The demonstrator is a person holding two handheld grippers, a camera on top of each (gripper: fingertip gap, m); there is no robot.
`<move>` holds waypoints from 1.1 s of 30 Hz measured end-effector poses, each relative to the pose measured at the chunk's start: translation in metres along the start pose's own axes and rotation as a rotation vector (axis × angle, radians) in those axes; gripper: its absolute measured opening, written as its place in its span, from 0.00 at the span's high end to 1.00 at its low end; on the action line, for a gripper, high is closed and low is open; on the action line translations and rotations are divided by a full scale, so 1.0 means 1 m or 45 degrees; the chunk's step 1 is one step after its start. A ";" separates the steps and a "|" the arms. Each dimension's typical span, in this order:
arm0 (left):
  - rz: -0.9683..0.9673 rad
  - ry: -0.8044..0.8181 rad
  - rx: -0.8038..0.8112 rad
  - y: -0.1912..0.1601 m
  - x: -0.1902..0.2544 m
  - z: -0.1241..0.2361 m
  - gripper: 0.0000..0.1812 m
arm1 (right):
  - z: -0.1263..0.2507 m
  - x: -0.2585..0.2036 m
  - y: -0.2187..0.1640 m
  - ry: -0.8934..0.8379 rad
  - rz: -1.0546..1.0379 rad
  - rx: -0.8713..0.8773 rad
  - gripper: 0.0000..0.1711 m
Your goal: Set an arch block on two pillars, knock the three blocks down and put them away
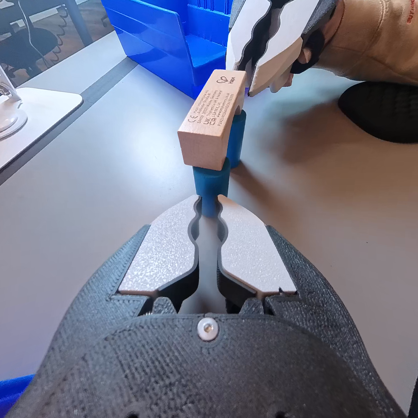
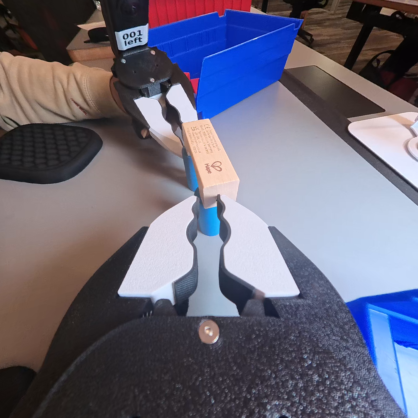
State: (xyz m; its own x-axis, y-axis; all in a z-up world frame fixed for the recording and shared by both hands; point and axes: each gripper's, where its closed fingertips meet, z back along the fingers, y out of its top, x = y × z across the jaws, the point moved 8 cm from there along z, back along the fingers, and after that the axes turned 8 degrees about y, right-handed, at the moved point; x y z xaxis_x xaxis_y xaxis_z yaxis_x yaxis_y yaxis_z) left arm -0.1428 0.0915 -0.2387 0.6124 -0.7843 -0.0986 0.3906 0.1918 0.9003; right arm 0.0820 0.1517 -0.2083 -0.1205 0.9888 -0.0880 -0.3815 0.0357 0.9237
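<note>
A natural wooden arch block (image 1: 210, 119) rests level on two upright blue cylinder pillars on the grey table. In the left wrist view the near pillar (image 1: 211, 183) stands just past my left gripper (image 1: 209, 199), which is open by a narrow gap and empty. The far pillar (image 1: 236, 138) stands under the arch's other end, where my right gripper (image 1: 247, 81) hovers. In the right wrist view the arch (image 2: 210, 162) ends at my right gripper (image 2: 207, 198), narrowly open and empty, with its near pillar (image 2: 209, 221) showing through the gap. The left gripper (image 2: 179, 138) is at the far end.
An open blue bin (image 2: 237, 74) stands behind the arch, with red blocks (image 2: 192, 81) showing beside it. A black mesh pad (image 2: 45, 153) lies under the person's sleeve. A white stand base (image 2: 384, 140) sits at the table's side. Another blue bin (image 2: 389, 328) is beside my right gripper. The left gripper's tips are roughly 11 cm from the right gripper's.
</note>
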 end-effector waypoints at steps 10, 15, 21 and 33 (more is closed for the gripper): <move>-0.004 -0.005 -0.005 0.000 0.002 -0.002 0.94 | -0.001 0.000 0.000 0.000 -0.001 -0.004 0.92; -0.007 -0.006 -0.006 0.000 0.002 -0.003 0.94 | -0.002 0.000 -0.001 0.002 0.002 -0.014 0.91; -0.009 -0.010 -0.006 0.001 0.004 -0.004 0.94 | -0.003 0.000 -0.002 0.004 0.001 -0.018 0.91; -0.012 -0.011 -0.012 0.001 0.005 -0.005 0.94 | -0.003 0.000 -0.002 0.008 0.002 -0.020 0.92</move>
State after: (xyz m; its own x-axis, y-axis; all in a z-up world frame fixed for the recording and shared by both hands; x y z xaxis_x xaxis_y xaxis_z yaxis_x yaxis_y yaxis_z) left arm -0.1358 0.0910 -0.2405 0.6029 -0.7910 -0.1038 0.4029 0.1896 0.8954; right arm 0.0796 0.1508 -0.2112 -0.1268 0.9879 -0.0891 -0.3959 0.0319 0.9177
